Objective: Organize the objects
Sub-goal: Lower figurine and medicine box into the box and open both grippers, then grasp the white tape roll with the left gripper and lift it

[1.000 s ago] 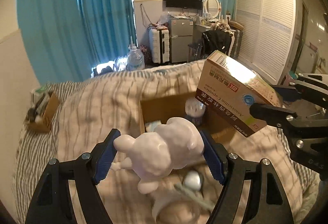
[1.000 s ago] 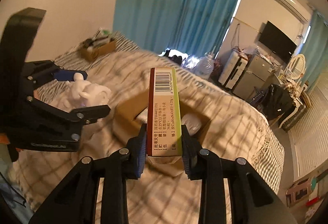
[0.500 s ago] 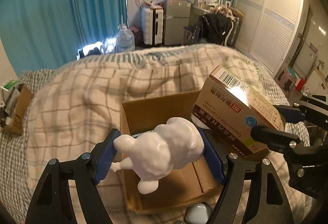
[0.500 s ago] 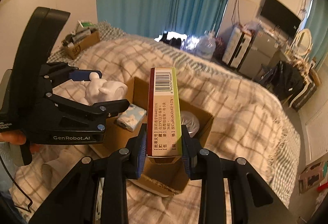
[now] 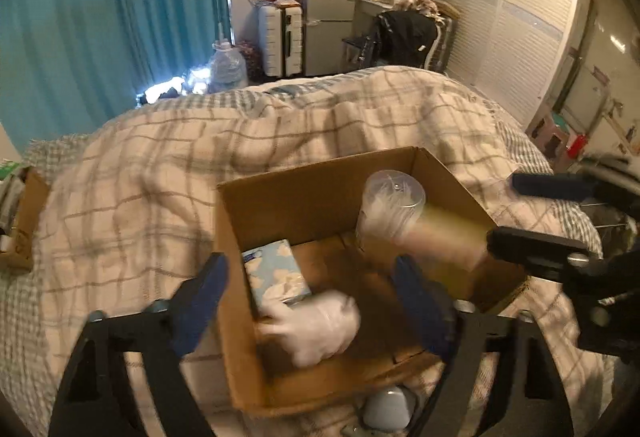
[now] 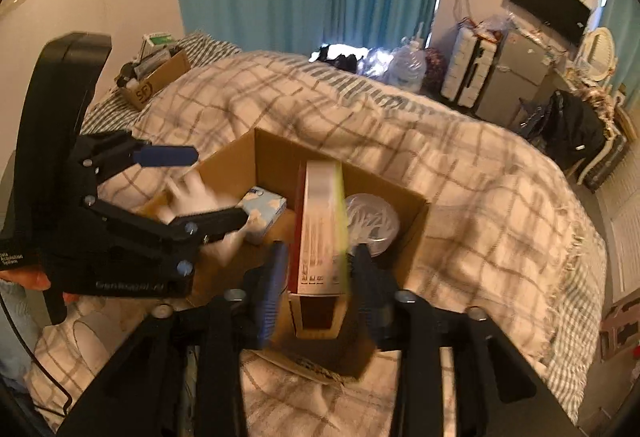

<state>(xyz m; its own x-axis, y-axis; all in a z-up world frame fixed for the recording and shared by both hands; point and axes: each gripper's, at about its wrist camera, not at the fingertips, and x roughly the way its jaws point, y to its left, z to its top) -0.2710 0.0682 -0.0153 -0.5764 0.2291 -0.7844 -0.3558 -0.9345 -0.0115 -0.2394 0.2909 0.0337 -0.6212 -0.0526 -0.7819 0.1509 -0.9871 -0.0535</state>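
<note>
The left gripper (image 5: 310, 301) has its blue-padded fingers (image 5: 200, 295) spread wide over the near part of an open cardboard box (image 5: 280, 197); the white figurine (image 5: 316, 321) lies blurred between them and apart from both pads, low in the box's near-left part, beside a light-blue tissue pack (image 5: 276, 273) that lies against the left wall; the right wrist view shows the figurine (image 6: 192, 197) partly behind the left gripper's (image 6: 188, 189) lower finger, so whether it rests on the box floor cannot be told.

The right gripper (image 6: 316, 285) stands with its fingers parted to either side of the medicine carton (image 6: 320, 233); there is a thin gap on the left pad's side, while the right side is too blurred to judge contact; the carton stands on its narrow end inside the box (image 6: 272, 153), its red-and-white face up and a yellow-green edge on the right, smeared by motion; in the left wrist view the same carton (image 5: 436, 241) is a tan blur by the box's right wall, with the right gripper (image 5: 520, 213) reaching in from the right.

Just right of the carton, in the far right corner, a clear lidded plastic cup of white sticks (image 6: 372, 221) leans against the wall; the left wrist view shows its round lid (image 5: 394, 189) tilted up.

The box sits on a plaid blanket (image 5: 160, 165) on a bed; a second, smaller cardboard box (image 6: 160, 77) holding assorted items sits near the bed's far-left corner; a pale rounded object (image 5: 386, 407) lies on the blanket just in front of the main box.
</note>
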